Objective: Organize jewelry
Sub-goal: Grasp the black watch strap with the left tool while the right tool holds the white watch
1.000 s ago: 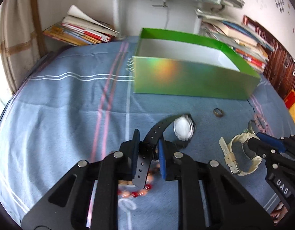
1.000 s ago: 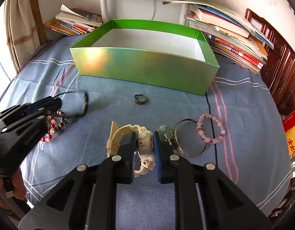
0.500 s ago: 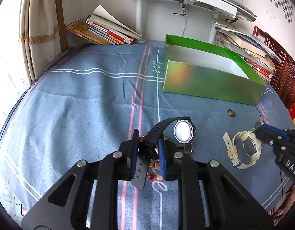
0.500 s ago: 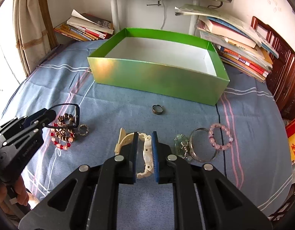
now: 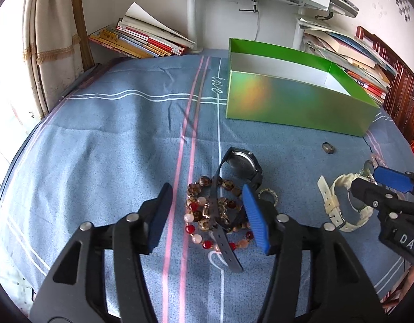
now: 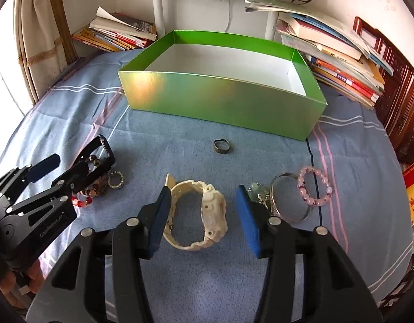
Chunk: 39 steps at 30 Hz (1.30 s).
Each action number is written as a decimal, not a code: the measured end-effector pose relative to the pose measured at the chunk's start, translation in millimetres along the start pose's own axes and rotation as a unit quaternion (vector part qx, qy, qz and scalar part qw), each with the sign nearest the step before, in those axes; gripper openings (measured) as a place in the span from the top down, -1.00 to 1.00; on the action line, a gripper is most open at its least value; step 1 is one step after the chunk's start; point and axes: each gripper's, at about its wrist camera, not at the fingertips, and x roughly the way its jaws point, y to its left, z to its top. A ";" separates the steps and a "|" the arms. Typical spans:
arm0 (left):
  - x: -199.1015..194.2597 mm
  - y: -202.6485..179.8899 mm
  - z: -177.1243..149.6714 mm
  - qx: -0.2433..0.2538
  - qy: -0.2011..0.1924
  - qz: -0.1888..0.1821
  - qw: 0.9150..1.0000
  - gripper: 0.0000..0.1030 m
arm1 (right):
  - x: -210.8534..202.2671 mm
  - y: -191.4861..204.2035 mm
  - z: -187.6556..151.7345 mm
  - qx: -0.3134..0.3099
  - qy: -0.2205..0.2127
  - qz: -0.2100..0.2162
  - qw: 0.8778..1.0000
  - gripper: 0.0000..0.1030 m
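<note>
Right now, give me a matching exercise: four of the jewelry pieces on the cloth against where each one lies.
Things:
1. black watch
2. cream watch
3. small ring
4. pink bead bracelet

Places:
a. alone on the cloth before the green box
b. between the open right gripper pads
c. strap across the beaded bracelets
d. beside the silver bangle

Pairs: 1-c, 2-b, 3-a, 4-d

Both tongs opened, releasing black watch [image 5: 243,162] and cream watch [image 6: 207,215]
</note>
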 end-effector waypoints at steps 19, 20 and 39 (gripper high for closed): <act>3.9 -2.1 -0.4 0.001 0.004 0.008 1.000 -0.25 | 11.9 1.7 -2.9 0.000 0.002 -0.022 1.000 0.65; 3.0 -2.1 -1.0 0.001 0.003 0.009 1.000 -0.25 | 10.9 0.4 -2.8 0.003 0.002 -0.023 1.000 0.65; 12.0 -31.1 9.8 0.039 -0.012 0.010 0.999 -0.57 | 8.3 -22.9 -6.1 0.028 0.000 -0.026 0.999 0.65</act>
